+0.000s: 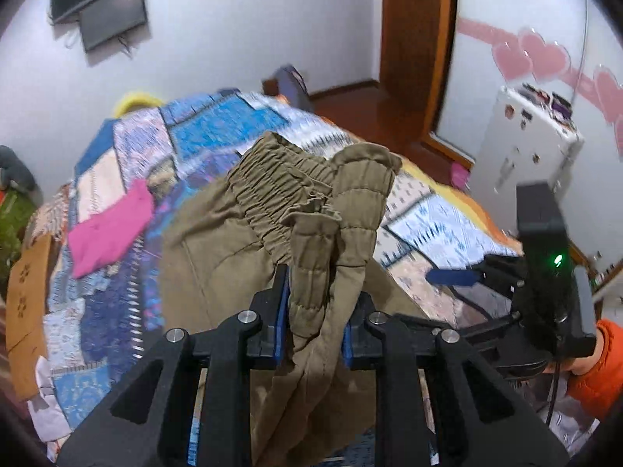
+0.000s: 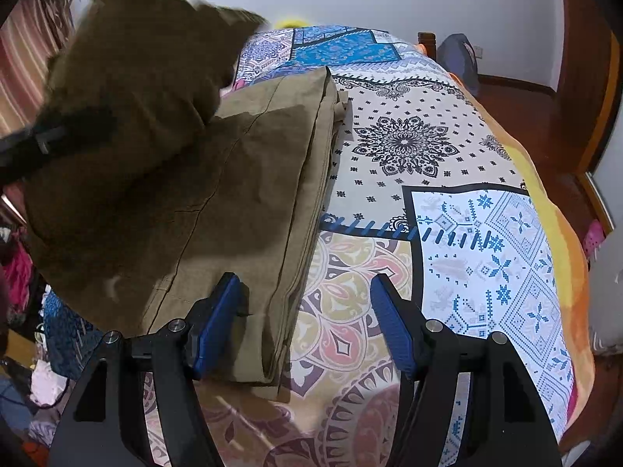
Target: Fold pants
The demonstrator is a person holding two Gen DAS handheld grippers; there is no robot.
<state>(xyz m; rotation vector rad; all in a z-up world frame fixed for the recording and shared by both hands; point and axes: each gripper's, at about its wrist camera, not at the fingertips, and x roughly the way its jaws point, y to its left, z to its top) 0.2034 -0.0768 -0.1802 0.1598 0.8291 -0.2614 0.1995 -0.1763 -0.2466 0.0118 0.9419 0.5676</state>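
Olive-brown pants (image 1: 272,202) lie partly folded on a patterned bedspread (image 1: 202,128). My left gripper (image 1: 317,311) is shut on the pants' waistband end and holds it lifted above the bed. In the right wrist view the pants (image 2: 253,179) lie flat along the bed's left side, with the lifted part (image 2: 128,89) raised at upper left, where the left gripper is dim and mostly hidden. My right gripper (image 2: 307,323) is open and empty, its left finger over the pants' near edge. It also shows at the right of the left wrist view (image 1: 459,276).
The bedspread (image 2: 447,214) covers the whole bed. A pink garment (image 1: 113,229) lies on its left part. A white cabinet (image 1: 533,144) stands right of the bed. A wooden door frame (image 1: 420,39) is behind. Clothes are piled on the floor at left (image 2: 23,311).
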